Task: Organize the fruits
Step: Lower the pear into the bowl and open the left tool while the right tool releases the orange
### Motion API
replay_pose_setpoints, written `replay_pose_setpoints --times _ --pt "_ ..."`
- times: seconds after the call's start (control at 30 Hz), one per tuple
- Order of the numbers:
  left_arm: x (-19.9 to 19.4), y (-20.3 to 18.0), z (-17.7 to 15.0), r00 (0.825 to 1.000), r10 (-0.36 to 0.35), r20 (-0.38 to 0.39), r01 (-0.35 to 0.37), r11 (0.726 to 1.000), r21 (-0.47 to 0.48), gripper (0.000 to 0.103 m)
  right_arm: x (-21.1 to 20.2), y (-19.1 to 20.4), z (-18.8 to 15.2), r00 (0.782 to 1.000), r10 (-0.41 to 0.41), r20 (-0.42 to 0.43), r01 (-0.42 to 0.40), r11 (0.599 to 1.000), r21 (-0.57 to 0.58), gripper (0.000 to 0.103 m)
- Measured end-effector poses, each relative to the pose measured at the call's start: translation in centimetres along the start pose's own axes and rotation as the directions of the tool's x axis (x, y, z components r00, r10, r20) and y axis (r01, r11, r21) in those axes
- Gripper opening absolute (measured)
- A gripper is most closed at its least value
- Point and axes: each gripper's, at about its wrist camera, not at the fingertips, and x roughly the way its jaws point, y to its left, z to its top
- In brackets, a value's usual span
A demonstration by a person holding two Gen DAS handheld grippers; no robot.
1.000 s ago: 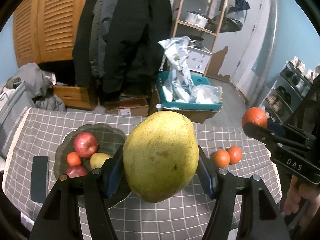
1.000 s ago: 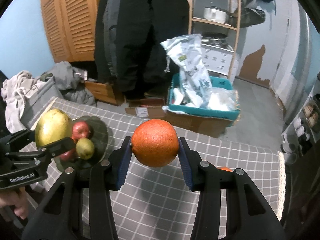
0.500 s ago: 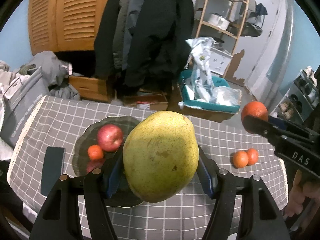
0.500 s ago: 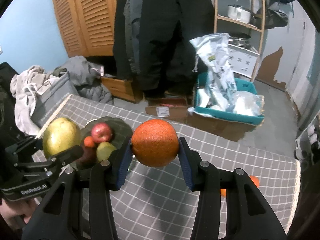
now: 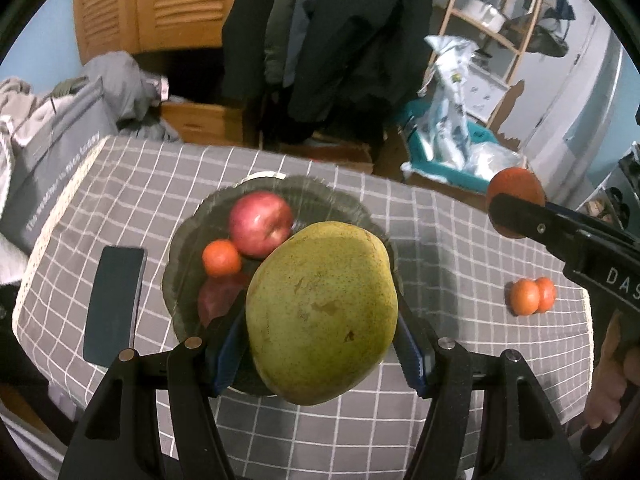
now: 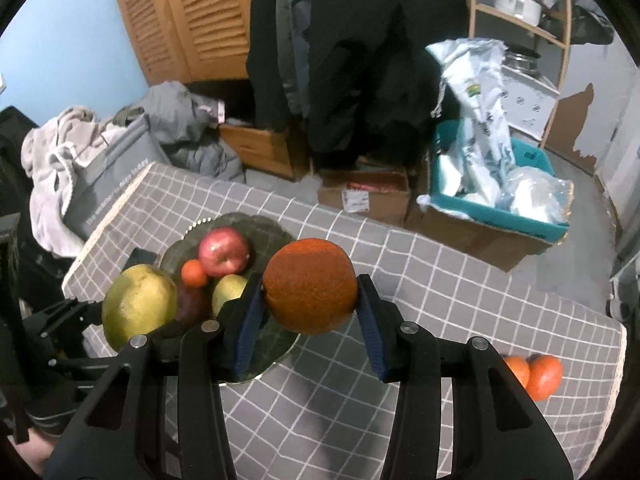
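Left gripper (image 5: 322, 336) angled downward, jaws clamped on a load, right gripper (image 6: 310, 316) likewise clamped, angled down

Each camera rides on a handheld gripper and looks forward and steeply down along its own two fingers at the checked tablecloth (image 5: 460, 248), with the cluttered room behind. The left view hangs close over the dark glass plate (image 5: 188, 240), while the right view looks from farther right and takes that plate (image 6: 276, 236) in at its left. Both share the plate, the cloth and the pair of small oranges (image 5: 532, 296) near the right edge.
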Motion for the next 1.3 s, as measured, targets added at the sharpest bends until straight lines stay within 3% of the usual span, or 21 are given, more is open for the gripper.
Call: replay_pose_setpoints --times 0.57,0.97,1.03,1.13,1.3 --pt "5.3 1.3 -1.9 0.986 0.046 -0.159 -0.047 0.999 0.0 0.067 5.6 1.5 -1.1 0.991 0.046 -0.122 -0.045 0.999 0.011 0.045" --pt "7.5 1.5 -2.8 0.963 0.035 -0.269 -0.042 0.999 -0.02 0.068 7.6 1.4 -1.6 0.985 0.059 -0.165 -0.055 0.998 0.024 0.045" --pt "7.5 1.5 -2.9 0.962 0.036 -0.272 -0.044 0.999 -0.021 0.07 7.6 1.3 -1.5 0.984 0.061 -0.165 -0.057 0.998 0.029 0.045" --pt "6.4 1.2 -2.4 0.974 0.034 -0.222 -0.038 0.999 -0.012 0.087 7.7 1.2 -1.3 0.985 0.063 -0.163 -0.059 0.998 0.034 0.045" --pt "5.2 1.6 -1.5 0.983 0.038 -0.179 -0.043 0.999 -0.025 0.088 8.0 1.2 -1.2 0.984 0.067 -0.165 -0.061 0.997 0.04 0.045"
